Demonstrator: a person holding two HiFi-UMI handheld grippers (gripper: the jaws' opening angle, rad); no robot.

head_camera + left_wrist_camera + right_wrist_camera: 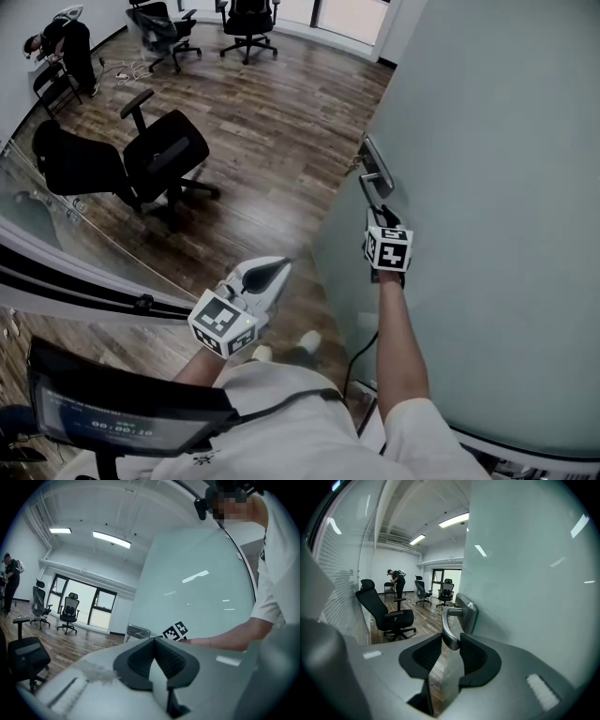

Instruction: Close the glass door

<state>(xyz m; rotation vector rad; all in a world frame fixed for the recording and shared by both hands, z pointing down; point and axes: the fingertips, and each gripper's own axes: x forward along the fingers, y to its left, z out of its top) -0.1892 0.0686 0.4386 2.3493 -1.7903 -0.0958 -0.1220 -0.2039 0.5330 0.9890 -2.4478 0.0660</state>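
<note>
The frosted glass door [487,187] fills the right of the head view, and its metal lever handle [375,178] sits on the door's near edge. My right gripper [383,214] reaches up to that handle. In the right gripper view the lever's [449,625] free end hangs between the pads, and my right gripper [451,641] is shut on it. My left gripper [279,267] hovers over the wooden floor to the left of the door, apart from it. Its jaws meet with nothing between them in the left gripper view [154,644], and the door [197,592] stands ahead and to the right there.
A black office chair [159,155] stands on the wooden floor left of the door. More chairs [248,19] stand at the back. A person [66,42] is bent over at the far left. A glass partition [56,234] runs along the left, and a screen [112,412] sits at the bottom left.
</note>
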